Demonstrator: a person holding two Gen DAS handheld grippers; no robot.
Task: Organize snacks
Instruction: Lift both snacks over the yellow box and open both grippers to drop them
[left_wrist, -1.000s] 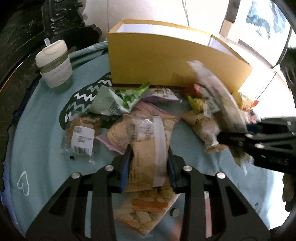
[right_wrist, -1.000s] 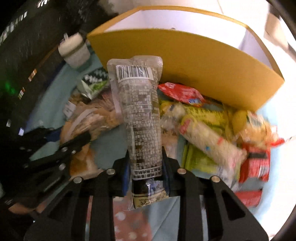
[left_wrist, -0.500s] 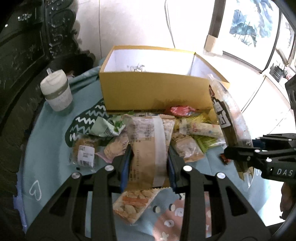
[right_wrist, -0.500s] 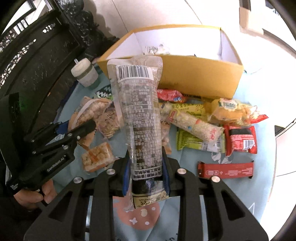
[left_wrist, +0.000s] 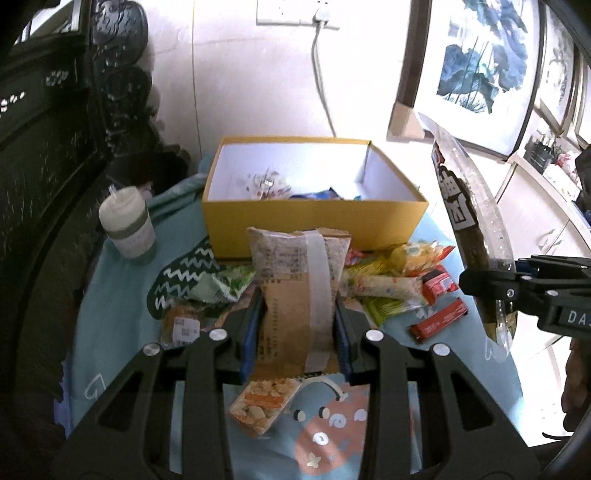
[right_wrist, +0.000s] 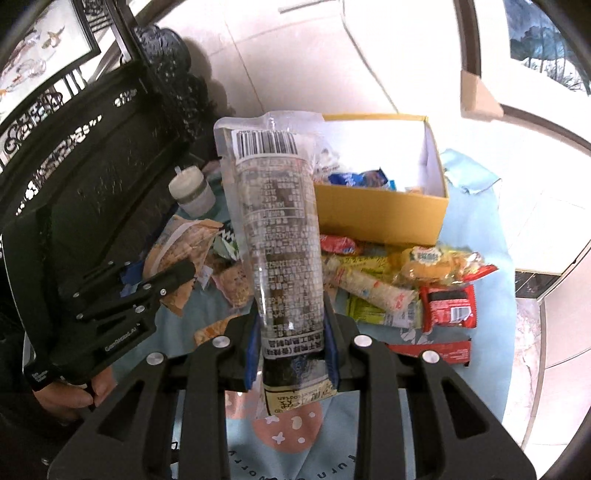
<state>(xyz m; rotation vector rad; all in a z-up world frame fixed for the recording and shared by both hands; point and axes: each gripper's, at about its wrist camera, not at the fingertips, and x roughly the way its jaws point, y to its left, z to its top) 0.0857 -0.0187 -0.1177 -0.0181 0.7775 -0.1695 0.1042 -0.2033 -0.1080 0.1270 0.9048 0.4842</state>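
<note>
Above tablecloth (left_wrist: 110, 295), packet (left_wrist: 299, 291) between tongs (left_wrist: 299, 332)

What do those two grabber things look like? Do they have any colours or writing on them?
Both are black, with flat frames cut with triangular holes and dotted with round silver screws. The left gripper and the right gripper each have blue pads inside their fingers. Small pale lettering is printed on their bodies, too blurry to read fully. No cables show. The person's sleeves cannot be made out.
</note>
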